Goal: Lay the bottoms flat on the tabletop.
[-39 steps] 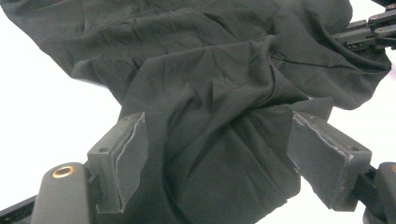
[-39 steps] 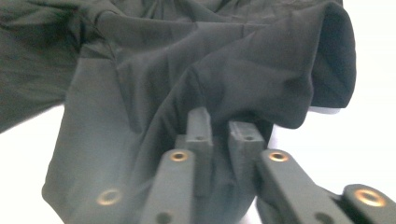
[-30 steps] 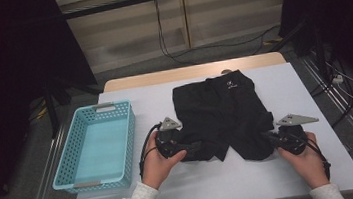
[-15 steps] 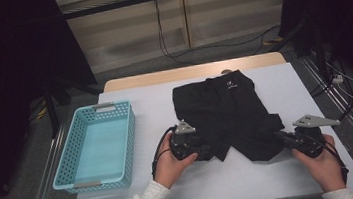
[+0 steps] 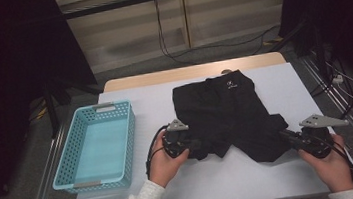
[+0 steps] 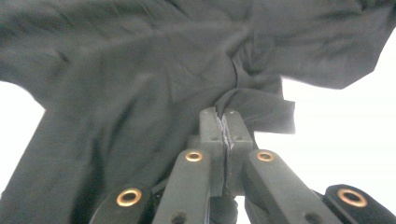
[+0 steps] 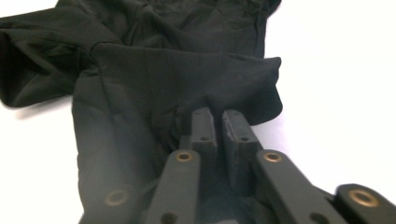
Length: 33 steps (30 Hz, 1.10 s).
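The black shorts ran past the left gripper view's top and left edges, hem partly tucked beneath folds.

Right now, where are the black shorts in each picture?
High view: the black shorts lie spread at the middle of the white table, right of the blue basket.
Left gripper view: the shorts cover the top and left; the left tool pinches a fold.
Right gripper view: the shorts cover the upper left; a leg hem sits at the right tool.
Shared landmark: the white table.
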### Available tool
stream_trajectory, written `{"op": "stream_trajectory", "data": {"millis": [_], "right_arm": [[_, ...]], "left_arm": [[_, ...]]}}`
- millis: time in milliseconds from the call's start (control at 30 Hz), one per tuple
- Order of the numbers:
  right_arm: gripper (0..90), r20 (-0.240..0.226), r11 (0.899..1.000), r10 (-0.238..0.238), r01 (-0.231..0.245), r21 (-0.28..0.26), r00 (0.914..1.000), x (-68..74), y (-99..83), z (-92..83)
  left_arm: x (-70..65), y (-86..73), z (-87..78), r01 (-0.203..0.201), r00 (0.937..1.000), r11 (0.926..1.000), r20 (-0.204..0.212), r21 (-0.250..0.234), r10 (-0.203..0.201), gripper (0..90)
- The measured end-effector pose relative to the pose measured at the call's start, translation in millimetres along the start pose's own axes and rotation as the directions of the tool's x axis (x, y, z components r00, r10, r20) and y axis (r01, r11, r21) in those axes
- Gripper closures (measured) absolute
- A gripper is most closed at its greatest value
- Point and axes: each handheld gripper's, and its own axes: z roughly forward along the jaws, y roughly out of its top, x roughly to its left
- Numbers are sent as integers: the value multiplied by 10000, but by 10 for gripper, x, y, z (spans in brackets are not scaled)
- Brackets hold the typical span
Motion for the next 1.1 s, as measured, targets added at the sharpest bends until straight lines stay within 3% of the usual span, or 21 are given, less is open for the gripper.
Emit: {"op": "stream_trajectory", "data": {"millis": [67,133,233,367,667,733,800,833,867,1100], "right_arm": [[722,-215,10000,1,0,49,9998,6,9,-22],[611,-26,9999,-150,150,-58,9999,5,33,-62],[570,441,9995,-305,308,-64,9986,-34,69,-110],[562,659,9999,104,-107,42,9978,-147,-2,-54],[545,1152,9921,409,-541,1136,9925,-281,-224,182],[572,1166,9928,422,-548,1067,9923,-277,-240,191],[781,859,9924,467,-560,1093,9952,-274,-238,181],[845,748,9916,603,-683,1098,9954,-269,-239,171],[887,935,9925,581,-675,1015,9939,-265,-243,160],[892,896,9934,682,-759,860,9936,-253,-212,-9]], "left_arm": [[46,10,-74,165,9995,9997,-254,-201,-170,893],[92,0,-111,310,9992,9992,-230,-253,-316,893],[106,-21,-95,396,9986,9990,-334,-214,-403,893],[102,-26,-85,321,9991,9994,-258,-94,-324,893],[76,-42,-41,275,9993,9996,-246,18,-275,892],[75,-44,-37,273,9994,9996,-196,81,-272,892],[67,-45,-29,271,9994,9996,-224,80,-269,892],[63,-43,-29,266,9994,9996,-203,82,-264,892],[60,-38,-31,247,9995,9997,-174,81,-246,892],[21,5,-76,154,9998,9999,-136,-61,-155,893]]}}
